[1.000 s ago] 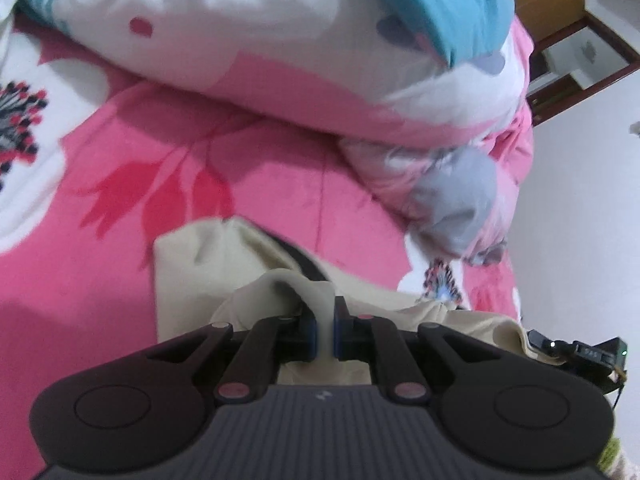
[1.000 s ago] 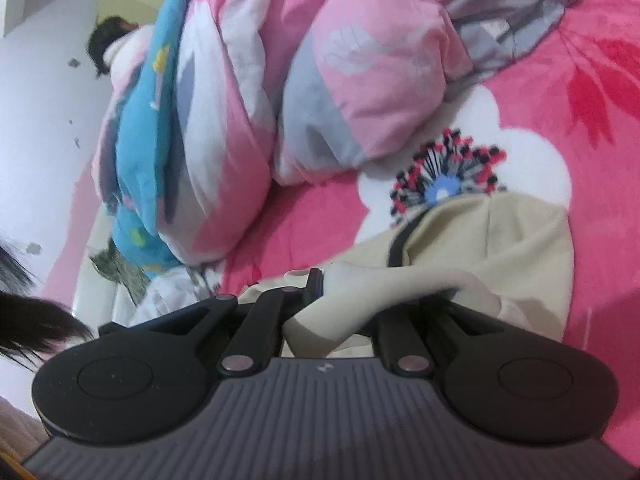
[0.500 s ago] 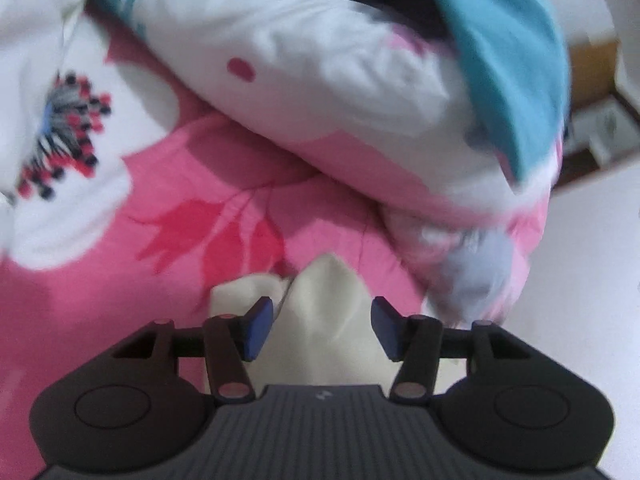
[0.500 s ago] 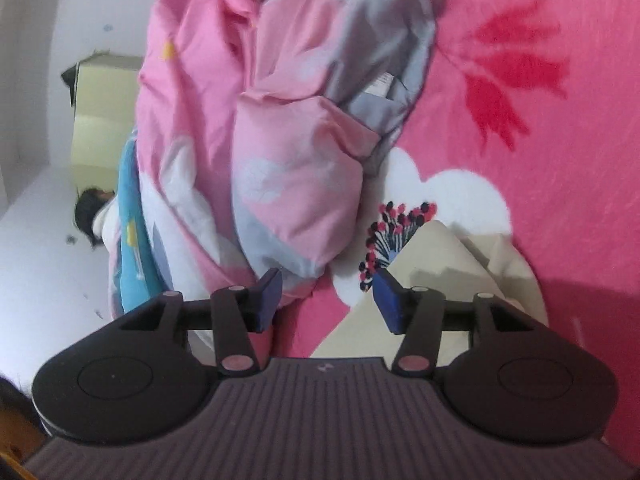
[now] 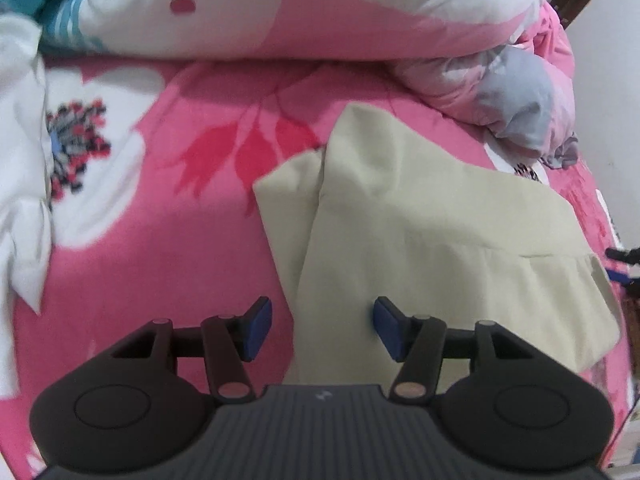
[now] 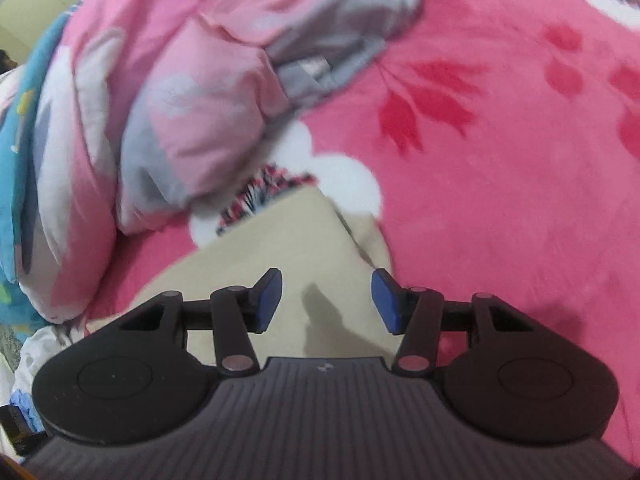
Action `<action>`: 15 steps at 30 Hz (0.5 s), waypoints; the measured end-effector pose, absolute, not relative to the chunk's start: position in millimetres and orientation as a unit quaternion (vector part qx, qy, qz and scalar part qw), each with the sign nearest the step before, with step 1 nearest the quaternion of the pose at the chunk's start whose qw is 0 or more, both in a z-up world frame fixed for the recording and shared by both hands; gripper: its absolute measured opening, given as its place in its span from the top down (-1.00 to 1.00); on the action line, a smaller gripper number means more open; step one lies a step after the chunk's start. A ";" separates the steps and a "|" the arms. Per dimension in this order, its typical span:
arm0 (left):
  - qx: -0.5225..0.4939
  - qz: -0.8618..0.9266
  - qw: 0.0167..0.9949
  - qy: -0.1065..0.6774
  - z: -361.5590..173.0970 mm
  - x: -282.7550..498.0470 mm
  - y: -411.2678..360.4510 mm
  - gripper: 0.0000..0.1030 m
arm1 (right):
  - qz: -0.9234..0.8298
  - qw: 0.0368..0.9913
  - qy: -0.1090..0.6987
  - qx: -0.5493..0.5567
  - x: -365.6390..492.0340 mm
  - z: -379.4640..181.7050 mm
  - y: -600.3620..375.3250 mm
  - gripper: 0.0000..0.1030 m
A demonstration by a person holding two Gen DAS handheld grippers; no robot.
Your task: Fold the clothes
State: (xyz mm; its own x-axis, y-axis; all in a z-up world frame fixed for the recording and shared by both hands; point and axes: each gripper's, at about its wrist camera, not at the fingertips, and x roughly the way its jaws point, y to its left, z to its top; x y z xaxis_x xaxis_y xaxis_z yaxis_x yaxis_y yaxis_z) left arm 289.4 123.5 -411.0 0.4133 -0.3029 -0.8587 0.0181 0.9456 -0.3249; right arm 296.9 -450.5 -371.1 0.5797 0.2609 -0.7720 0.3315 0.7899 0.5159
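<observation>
A cream garment (image 5: pixel 432 232) lies folded on the pink flowered bedsheet (image 5: pixel 160 248), its folded layers stacked with one edge sticking out at the left. My left gripper (image 5: pixel 322 330) hovers open above the garment's near left edge, nothing between its blue pads. In the right wrist view the same cream garment (image 6: pixel 288 240) lies under my right gripper (image 6: pixel 326 302), which is also open and empty above the cloth. A gripper shadow falls on the cloth between the right fingers.
A bunched pink, white and grey quilt (image 5: pixel 360 20) lies along the far side of the bed, also seen at the left as the quilt (image 6: pixel 200 92). A white cloth (image 5: pixel 20 200) lies at the left edge. A wall stands to the right of the bed.
Both grippers were shut on the cream garment a second ago. They have let go, opened and drawn back above it; the garment now lies flat and folded on the sheet.
</observation>
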 end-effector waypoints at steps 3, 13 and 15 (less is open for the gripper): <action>-0.155 -0.095 0.822 0.540 -415.7 280.9 125.2 0.54 | 0.008 0.808 0.493 0.321 300.7 -383.4 -449.9 0.03; -0.157 -0.033 0.828 0.537 -414.7 258.4 121.1 0.89 | 0.072 0.838 0.464 0.279 299.9 -367.6 -445.5 0.94; -0.146 -0.019 0.829 0.540 -416.6 255.0 119.2 0.83 | 0.083 0.836 0.473 0.265 305.3 -374.1 -446.4 0.94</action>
State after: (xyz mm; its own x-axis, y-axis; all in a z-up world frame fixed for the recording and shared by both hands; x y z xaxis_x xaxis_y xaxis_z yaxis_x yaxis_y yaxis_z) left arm 255.0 119.2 -416.6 0.4163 -0.1893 -0.8893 -0.1268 0.9564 -0.2630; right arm 305.3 -446.4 -374.1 0.5387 0.3893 -0.7472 0.1113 0.8462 0.5211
